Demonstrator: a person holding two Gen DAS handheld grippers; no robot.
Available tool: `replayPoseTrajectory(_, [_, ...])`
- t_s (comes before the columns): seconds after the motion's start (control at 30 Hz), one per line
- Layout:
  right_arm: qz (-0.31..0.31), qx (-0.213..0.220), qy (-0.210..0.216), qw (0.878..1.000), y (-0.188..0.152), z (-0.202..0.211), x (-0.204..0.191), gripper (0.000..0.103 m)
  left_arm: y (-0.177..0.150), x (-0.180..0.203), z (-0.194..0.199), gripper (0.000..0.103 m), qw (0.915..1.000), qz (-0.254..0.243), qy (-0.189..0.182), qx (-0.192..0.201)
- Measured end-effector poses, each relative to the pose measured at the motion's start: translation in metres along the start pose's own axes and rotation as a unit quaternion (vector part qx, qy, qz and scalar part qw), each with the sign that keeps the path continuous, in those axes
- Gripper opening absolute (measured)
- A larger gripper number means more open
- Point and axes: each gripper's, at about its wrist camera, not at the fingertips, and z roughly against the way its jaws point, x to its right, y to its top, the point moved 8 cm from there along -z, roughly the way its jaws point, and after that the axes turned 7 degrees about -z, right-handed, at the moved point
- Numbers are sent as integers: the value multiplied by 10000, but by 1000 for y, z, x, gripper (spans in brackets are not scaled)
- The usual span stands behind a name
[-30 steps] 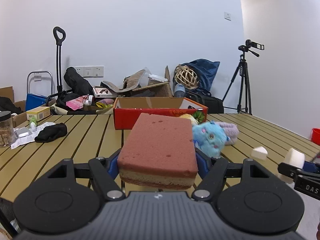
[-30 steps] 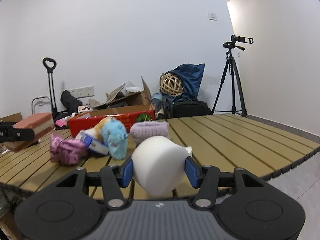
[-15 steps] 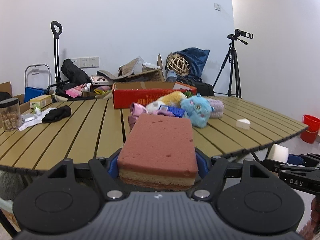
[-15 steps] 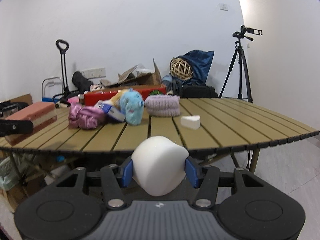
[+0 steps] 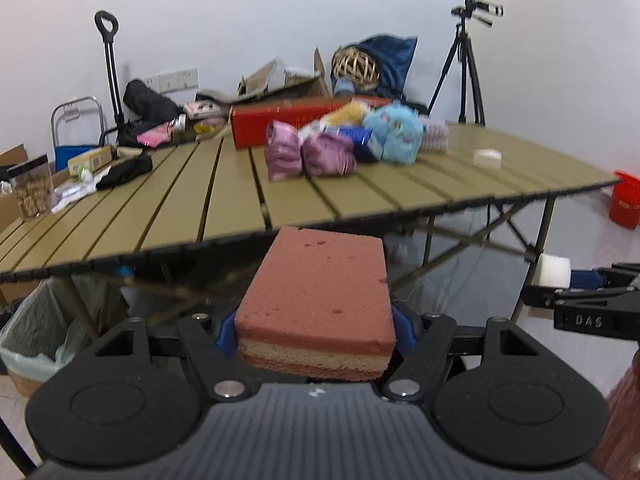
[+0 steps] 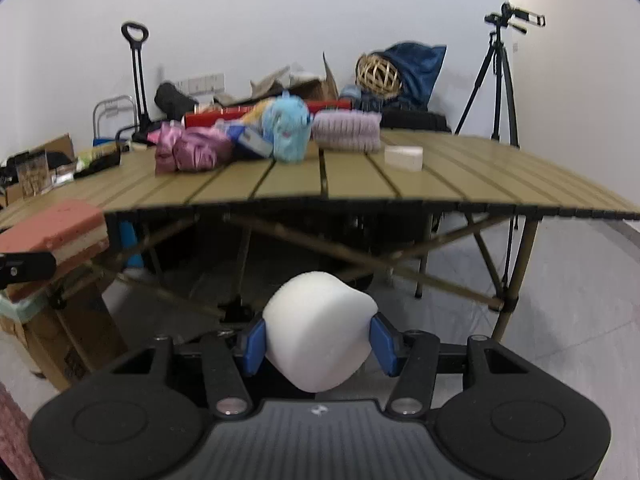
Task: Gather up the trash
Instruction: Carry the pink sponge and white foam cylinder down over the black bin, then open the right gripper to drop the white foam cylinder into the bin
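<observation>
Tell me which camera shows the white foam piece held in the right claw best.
The right wrist view: the white foam piece sits centred, squeezed between both fingers of the right claw. The left wrist view shows only its end at the right edge.

We see slatted tabletop (image 5: 168,216) carrying red box (image 5: 256,128), pink bundle (image 5: 308,156), blue plush (image 5: 396,132), white foam piece (image 5: 487,157), black cloth (image 5: 124,172).

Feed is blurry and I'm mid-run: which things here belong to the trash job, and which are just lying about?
In the job:
- pink and tan layered sponge block, clamped in left gripper
- squashed white foam lump, clamped in right gripper
- bin with clear plastic liner
- small white foam piece, probably

Lying about:
- blue plush toy
- red cardboard box
- camera tripod
</observation>
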Motion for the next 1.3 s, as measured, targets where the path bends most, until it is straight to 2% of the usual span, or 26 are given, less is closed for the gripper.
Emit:
replayPoseTrajectory(0.27, [17,-593,-75,9982,-30,-8,-2,53,-37,-3,-9,72,9979,-116,58,-639])
replayPoseTrajectory(0.5, [42,-922,-112,9957,-44,-17,-2,53,-58,-15,-20,72,9931,-24,169,-1162])
replayPoseTrajectory(0.83, [-27,-1332,-216,9908,-58,-31,1,53,-93,-39,-40,72,9790,225,430,-1981])
replayPoseTrajectory(1.3, [213,-1720,-91,9848,-65,-66,-37,53,-116,-58,-57,72,9632,522,523,-2586])
